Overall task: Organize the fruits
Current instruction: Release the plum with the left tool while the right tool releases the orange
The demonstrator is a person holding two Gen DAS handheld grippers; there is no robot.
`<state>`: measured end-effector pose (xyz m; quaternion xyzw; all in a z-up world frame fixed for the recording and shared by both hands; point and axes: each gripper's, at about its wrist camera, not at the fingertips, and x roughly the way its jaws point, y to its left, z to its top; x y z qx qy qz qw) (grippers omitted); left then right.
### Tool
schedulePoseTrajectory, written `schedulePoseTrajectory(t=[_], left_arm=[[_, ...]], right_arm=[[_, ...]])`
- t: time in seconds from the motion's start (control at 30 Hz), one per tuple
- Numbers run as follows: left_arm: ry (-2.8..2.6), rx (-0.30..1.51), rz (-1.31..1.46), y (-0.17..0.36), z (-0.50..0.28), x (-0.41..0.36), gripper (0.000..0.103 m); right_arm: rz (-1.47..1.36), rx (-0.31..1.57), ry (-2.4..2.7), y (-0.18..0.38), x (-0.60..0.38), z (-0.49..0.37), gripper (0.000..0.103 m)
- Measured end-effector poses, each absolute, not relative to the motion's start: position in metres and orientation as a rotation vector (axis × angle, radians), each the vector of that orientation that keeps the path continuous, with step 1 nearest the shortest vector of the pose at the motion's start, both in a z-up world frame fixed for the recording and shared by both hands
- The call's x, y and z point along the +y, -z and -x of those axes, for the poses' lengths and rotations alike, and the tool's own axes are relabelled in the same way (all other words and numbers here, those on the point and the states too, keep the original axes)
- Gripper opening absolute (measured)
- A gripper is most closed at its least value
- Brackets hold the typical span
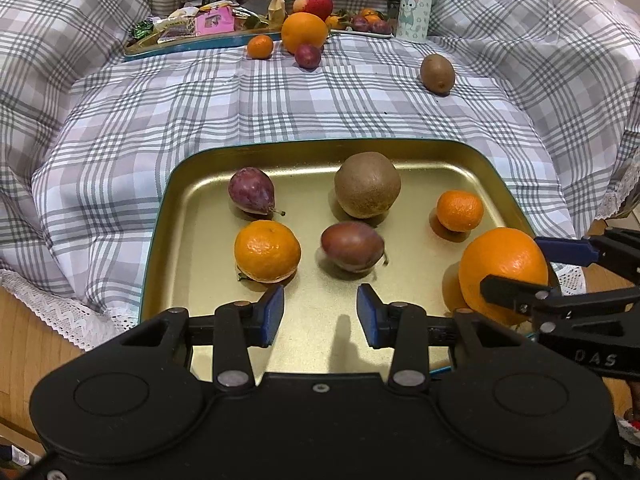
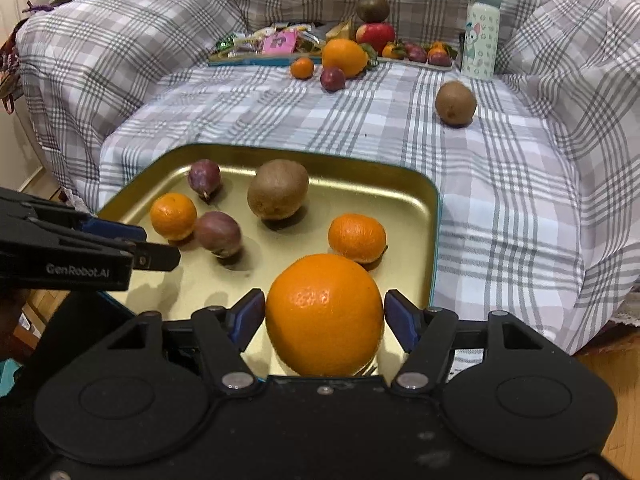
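A gold tray [image 1: 200, 208] [image 2: 404, 188] lies on the checked cloth. In it sit a kiwi [image 1: 367, 184] [image 2: 277, 189], two plums [image 1: 251, 191] [image 1: 352, 246], two mandarins [image 1: 267, 251] [image 1: 459, 211] and a large orange [image 1: 502, 268] [image 2: 324, 314]. My left gripper [image 1: 320, 312] is open and empty over the tray's near edge, just short of the nearer plum. My right gripper [image 2: 325, 314] has its jaws around the large orange at the tray's near right corner; small gaps show between pads and fruit.
At the back lie a loose kiwi [image 1: 437, 73] [image 2: 455, 103], an orange [image 1: 303, 32], a mandarin [image 1: 260, 46], a plum [image 1: 308, 55], an apple [image 1: 314, 5] with a kiwi on top, a snack tray [image 1: 200, 28], a small fruit plate [image 1: 368, 24] and a bottle [image 1: 414, 4].
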<state>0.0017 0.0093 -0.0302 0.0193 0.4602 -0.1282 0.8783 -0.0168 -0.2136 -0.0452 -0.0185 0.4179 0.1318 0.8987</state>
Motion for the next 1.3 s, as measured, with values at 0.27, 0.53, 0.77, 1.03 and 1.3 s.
schedulePoseTrajectory(t=[0.27, 0.53, 0.77, 1.03, 1.3], left_arm=[[0.271, 0.923, -0.067, 0.023, 0.004, 0.007, 0.049], [0.263, 0.888, -0.1, 0.017, 0.008, 0.003, 0.049], [0.237, 0.861, -0.092, 0.012, 0.01, 0.004, 0.049], [0.199, 0.826, -0.058, 0.004, 0.008, 0.009, 0.049], [0.172, 0.806, -0.031, -0.003, 0.006, 0.013, 0.049]], right_arm=[[0.008, 0.819, -0.264, 0.029, -0.217, 0.019, 0.066], [-0.019, 0.782, -0.249, 0.019, -0.221, 0.02, 0.066], [-0.034, 0.758, -0.229, 0.015, -0.224, 0.021, 0.066], [-0.039, 0.75, -0.237, 0.012, -0.223, 0.019, 0.065], [-0.026, 0.745, -0.204, 0.011, -0.221, 0.017, 0.063]])
